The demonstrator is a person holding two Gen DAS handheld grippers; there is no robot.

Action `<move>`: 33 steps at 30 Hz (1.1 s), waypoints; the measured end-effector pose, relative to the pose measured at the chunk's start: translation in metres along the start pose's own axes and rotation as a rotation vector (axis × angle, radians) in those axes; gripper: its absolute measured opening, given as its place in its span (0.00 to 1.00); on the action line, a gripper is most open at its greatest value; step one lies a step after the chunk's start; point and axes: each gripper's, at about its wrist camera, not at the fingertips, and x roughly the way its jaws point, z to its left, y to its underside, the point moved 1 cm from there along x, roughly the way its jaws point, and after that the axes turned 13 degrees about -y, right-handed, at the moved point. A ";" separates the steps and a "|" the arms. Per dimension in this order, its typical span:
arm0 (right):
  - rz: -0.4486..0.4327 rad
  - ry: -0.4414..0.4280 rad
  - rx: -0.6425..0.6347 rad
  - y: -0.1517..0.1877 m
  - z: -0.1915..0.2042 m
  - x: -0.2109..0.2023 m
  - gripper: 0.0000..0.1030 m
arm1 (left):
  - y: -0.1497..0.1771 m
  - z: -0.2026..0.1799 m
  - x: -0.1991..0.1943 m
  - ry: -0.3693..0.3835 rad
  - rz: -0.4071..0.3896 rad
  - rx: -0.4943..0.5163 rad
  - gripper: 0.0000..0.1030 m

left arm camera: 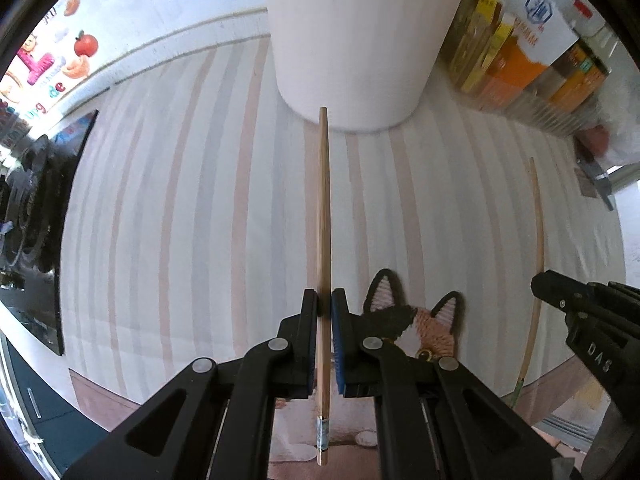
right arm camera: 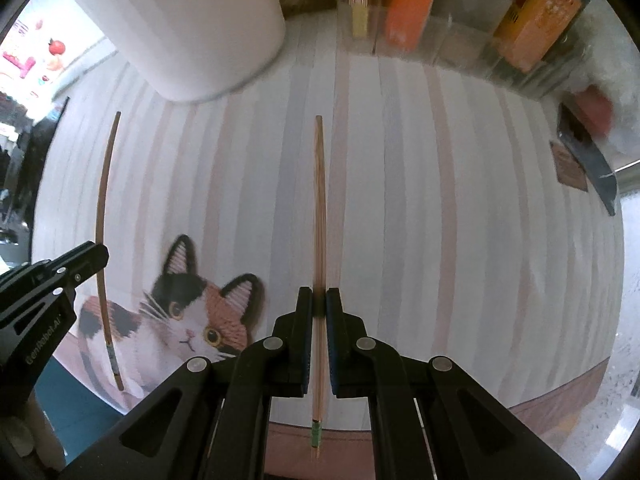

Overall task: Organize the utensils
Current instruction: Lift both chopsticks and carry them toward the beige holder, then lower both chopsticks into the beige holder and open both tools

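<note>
My left gripper (left arm camera: 325,300) is shut on a wooden chopstick (left arm camera: 324,216) with a pale blue patterned band at its near end. Its thin tip points toward a tall white cylindrical holder (left arm camera: 360,40) standing on the striped cloth. My right gripper (right arm camera: 319,300) is shut on a second chopstick (right arm camera: 319,216) that carries a green band at its near end. Each wrist view also shows the other hand: the right gripper (left arm camera: 538,284) with its chopstick (left arm camera: 538,240) at the right edge, the left gripper (right arm camera: 102,254) with its chopstick (right arm camera: 102,200) at the left edge. The white holder (right arm camera: 192,28) sits at upper left there.
A striped placemat (right arm camera: 440,200) with a calico cat picture (right arm camera: 188,320) covers the table. Clear bins holding orange and yellow boxes (left arm camera: 516,64) line the back right. A dark knife-like object (right arm camera: 588,160) lies at the right edge. A black tray (left arm camera: 44,220) lies to the left.
</note>
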 end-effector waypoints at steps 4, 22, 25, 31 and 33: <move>-0.055 -0.027 0.000 -0.004 -0.001 -0.025 0.07 | -0.003 0.006 -0.019 0.004 -0.041 -0.010 0.04; -0.325 -0.174 -0.067 -0.045 0.047 -0.141 0.07 | -0.040 0.051 -0.138 0.109 -0.318 -0.114 0.04; -0.365 -0.203 -0.084 -0.055 0.060 -0.160 0.07 | -0.057 0.055 -0.160 0.151 -0.358 -0.133 0.04; -0.473 -0.257 -0.113 -0.083 0.087 -0.202 0.07 | -0.102 0.065 -0.202 0.173 -0.465 -0.178 0.04; -0.511 -0.272 -0.114 -0.094 0.092 -0.214 0.07 | -0.119 0.070 -0.212 0.168 -0.500 -0.207 0.04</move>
